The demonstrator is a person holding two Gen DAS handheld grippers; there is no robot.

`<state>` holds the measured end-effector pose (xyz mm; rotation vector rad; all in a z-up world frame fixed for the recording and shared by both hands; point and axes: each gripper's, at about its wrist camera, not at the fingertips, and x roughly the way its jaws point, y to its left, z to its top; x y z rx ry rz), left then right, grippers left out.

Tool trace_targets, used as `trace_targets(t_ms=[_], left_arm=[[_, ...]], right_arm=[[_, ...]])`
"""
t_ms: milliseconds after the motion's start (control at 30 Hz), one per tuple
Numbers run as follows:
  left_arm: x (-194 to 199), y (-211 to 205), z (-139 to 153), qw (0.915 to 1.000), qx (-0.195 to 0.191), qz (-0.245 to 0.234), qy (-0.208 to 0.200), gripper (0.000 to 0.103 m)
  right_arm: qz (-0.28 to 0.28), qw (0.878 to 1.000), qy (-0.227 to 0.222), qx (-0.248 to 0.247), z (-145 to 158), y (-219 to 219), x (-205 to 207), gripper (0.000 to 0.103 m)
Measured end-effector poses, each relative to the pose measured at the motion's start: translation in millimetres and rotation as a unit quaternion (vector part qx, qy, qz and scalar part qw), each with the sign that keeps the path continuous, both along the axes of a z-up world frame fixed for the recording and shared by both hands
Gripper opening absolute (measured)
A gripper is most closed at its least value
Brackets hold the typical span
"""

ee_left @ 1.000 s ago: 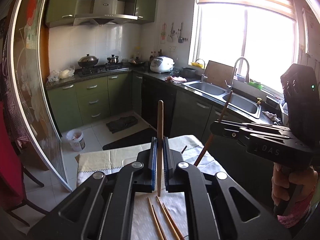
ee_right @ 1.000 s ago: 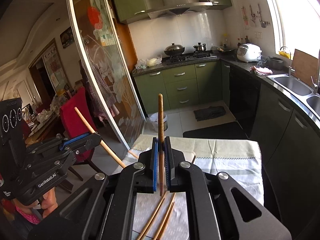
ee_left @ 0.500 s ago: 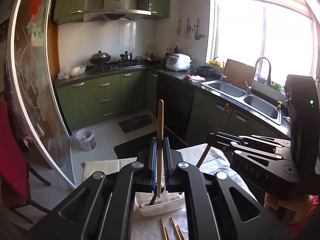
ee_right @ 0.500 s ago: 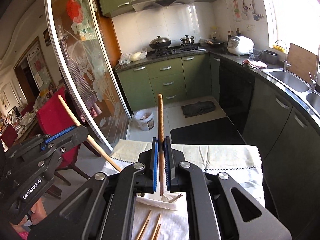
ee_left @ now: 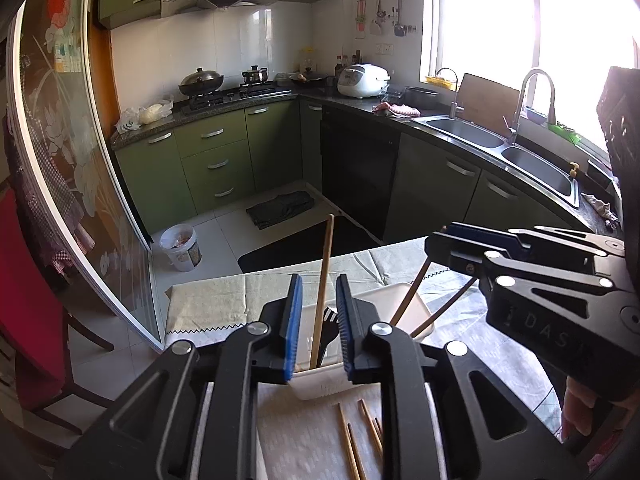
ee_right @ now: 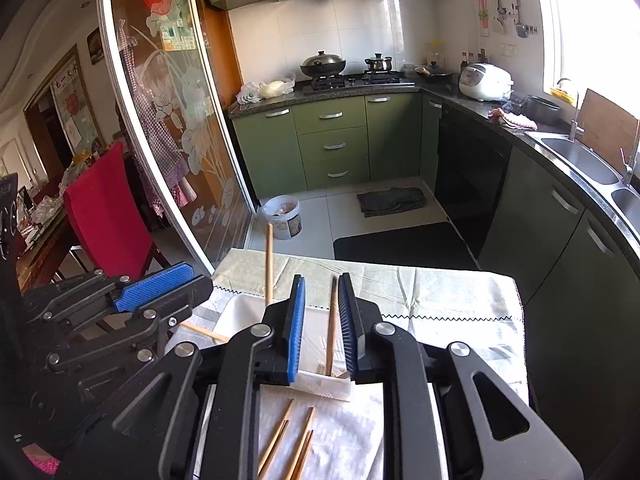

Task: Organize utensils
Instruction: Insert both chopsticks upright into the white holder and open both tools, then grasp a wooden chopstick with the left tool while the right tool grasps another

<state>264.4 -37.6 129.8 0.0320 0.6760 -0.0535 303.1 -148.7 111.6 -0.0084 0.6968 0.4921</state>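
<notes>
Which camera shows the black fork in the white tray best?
The left wrist view. There the black fork shows its tines between the open left gripper jaws, standing in the white tray beside a chopstick. In the right wrist view the tray shows, but the fork is hidden or too unclear to pick out.

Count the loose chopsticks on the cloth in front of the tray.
4 chopsticks: two left, two right, before the white tray; the right hand-held gripper may hide more.
</notes>
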Motion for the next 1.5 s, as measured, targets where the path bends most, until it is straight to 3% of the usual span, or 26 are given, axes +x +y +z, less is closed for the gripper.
trace_targets(t_ms=[100,167,300,433,567,767,1167,1267,1300,1333,1500], left_arm=[[-20,-2,6,0.9999,-0.005,-0.012,-0.003,0.025],[-35,-5,0,0.9998,0.0,-0.019,0.008,0.036],[-53,-7,-52,0.9946,-0.007,-0.033,0.098,0.038],[-52,-6,-131,0.9736,-0.024,-0.035,0.224,0.038],[-45,0,-183,0.954,-0.047,-0.017,0.296,0.032],[-36,-1,-197,0.9528,-0.038,-0.003,0.301,0.031],[-14,-13,-219,0.9474,-0.009,0.002,0.32,0.026],[-12,-23,-223,0.9496,0.001,-0.001,0.313,0.026],[-12,-22,-223,0.9502,0.0,0.0,0.312,0.023],[-11,-23,-223,0.9508,-0.001,0.001,0.31,0.009],[-15,-7,-218,0.9565,-0.021,0.011,0.291,0.006]], right_arm=[[0.007,1.0,-0.021,0.015,17,-11,-26,0.018],[0.012,0.999,-0.035,0.024,26,-22,-48,0.021],[0.01,0.999,-0.047,0.026,17,-51,-91,0.026],[0.006,1.0,-0.005,0.011,-25,-72,-113,0.026],[0.003,0.999,0.05,0.008,-71,-85,-121,0.026],[-0.005,0.995,0.101,0.018,-112,-101,-122,0.026],[0.012,0.993,0.112,0.019,-117,-93,-123,0.026],[0.022,0.992,0.124,0.006,-126,-81,-119,0.026],[0.028,0.991,0.131,0.001,-131,-75,-117,0.026],[0.034,0.989,0.141,-0.003,-137,-69,-115,0.026],[0.046,0.981,0.185,-0.032,-174,-37,-97,0.026]])
